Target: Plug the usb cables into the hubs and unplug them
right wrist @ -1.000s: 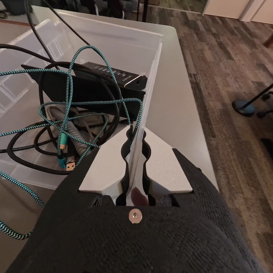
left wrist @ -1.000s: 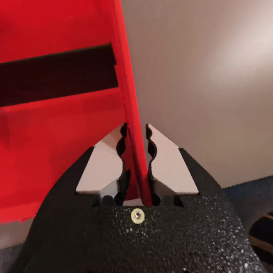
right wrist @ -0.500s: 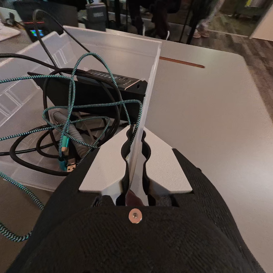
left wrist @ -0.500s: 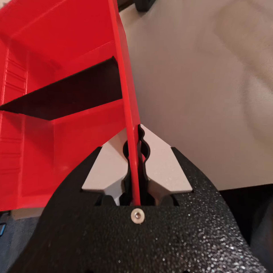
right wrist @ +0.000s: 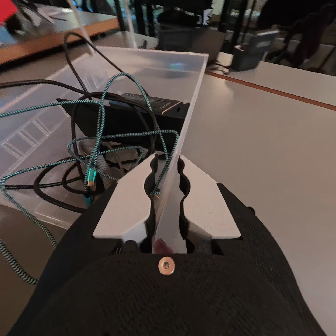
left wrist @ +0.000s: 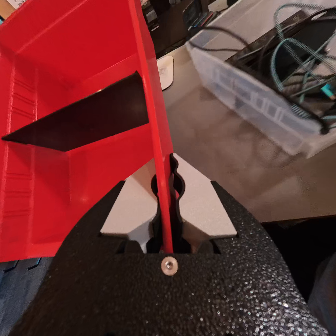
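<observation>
My left gripper is shut on the right wall of a red bin that has a black divider across it. My right gripper straddles the right wall of a clear plastic bin. Its jaws stand a little apart, with a gap on the left side. Inside the clear bin lie a black USB hub, tangled teal braided cables with a teal plug, black cables and a grey cable. The clear bin also shows in the left wrist view.
Both bins are over a grey table. A teal cable trails out over the clear bin's near left side. A white flat object lies beyond the red bin. The table's near edge runs just right of my left gripper. Dark furniture stands behind. The gap from one gripper's tips to the other's is roughly 35 cm.
My left gripper closed on the red bin's wall and swung it, bringing the clear bin into view. My right gripper moved with the clear bin over the table, and its jaws have widened slightly.
</observation>
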Available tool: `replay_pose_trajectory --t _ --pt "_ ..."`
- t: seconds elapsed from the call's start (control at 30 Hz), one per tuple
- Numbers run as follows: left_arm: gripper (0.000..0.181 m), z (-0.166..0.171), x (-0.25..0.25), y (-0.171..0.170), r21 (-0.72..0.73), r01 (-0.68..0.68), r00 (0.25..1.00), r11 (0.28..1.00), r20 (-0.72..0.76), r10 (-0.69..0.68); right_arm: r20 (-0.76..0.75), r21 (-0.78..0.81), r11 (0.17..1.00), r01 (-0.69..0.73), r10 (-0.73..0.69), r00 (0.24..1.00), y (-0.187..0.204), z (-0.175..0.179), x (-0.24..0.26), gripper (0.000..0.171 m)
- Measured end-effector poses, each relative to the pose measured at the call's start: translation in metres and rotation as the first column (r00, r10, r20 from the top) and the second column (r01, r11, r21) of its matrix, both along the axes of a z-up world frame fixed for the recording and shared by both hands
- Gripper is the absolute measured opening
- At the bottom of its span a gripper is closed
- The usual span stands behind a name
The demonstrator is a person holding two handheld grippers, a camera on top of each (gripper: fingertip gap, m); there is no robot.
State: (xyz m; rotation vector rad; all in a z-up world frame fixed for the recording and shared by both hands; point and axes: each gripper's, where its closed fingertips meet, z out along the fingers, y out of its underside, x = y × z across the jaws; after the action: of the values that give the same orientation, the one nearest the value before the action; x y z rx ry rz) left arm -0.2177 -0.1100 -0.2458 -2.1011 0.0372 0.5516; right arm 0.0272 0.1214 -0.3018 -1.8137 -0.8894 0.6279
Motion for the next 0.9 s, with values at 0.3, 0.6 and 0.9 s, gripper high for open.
replay_pose_trajectory --t 0.3,0.6,0.9 --pt "0.003 0.055 0.013 0.008 0.062 0.05 0.997 0.997 -0.059 -0.047 -0.255 0.007 0.979 -0.202 0.198 0.947 -0.042 0.029 -0.053 0.084" --pt "0.003 0.127 0.148 0.101 0.15 0.524 0.852 0.839 -0.068 -0.519 -0.468 0.365 0.833 0.416 -0.223 0.855 0.034 0.101 0.166 0.087" --pt "0.002 0.082 0.357 0.214 0.029 0.872 0.482 0.489 0.134 -0.866 -0.569 0.358 0.601 0.715 -0.467 0.677 0.058 0.098 0.333 0.08"
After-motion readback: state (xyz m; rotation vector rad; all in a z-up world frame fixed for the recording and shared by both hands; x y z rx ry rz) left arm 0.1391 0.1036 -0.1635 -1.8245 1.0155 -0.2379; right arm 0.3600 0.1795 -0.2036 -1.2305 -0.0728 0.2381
